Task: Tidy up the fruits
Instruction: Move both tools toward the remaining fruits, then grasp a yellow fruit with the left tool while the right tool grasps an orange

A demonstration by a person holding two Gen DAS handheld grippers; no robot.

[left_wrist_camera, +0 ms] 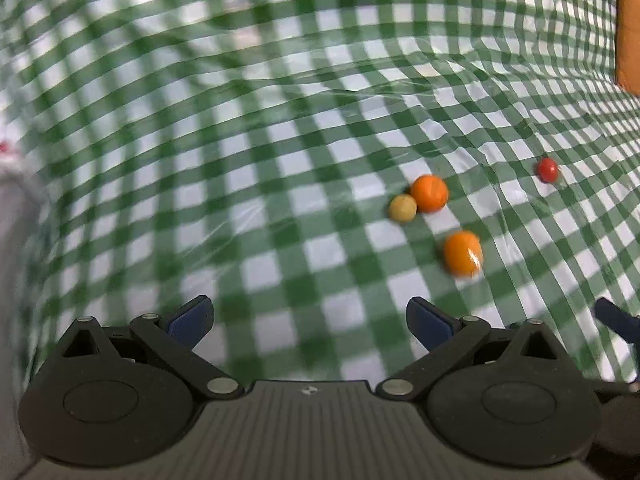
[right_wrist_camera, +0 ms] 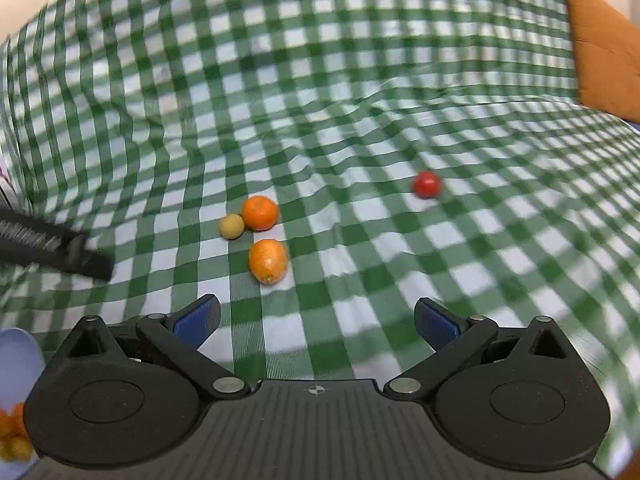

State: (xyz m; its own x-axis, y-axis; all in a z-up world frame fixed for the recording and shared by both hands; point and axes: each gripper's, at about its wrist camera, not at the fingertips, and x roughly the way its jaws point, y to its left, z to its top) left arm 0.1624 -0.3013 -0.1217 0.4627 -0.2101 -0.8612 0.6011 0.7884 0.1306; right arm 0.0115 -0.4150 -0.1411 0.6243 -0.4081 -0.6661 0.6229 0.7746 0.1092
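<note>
Four fruits [right_wrist_camera: 268, 261] are lying loose at twelve o'clock; both grippers [left_wrist_camera: 310, 320] [right_wrist_camera: 316, 320] are hovering gaping, empty, ready to collect.

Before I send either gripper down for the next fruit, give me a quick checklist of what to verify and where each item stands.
1. Left gripper open and empty: ok.
2. Right gripper open and empty: ok.
3. Oval orange fruit lies apart from the rest, clear to grasp: ok.
4. Round orange fruit free of the small yellow fruit: not ok, they touch.
5. Red fruit alone on the checked cloth: ok.
6. Bowl has room: cannot tell, mostly hidden.
</note>
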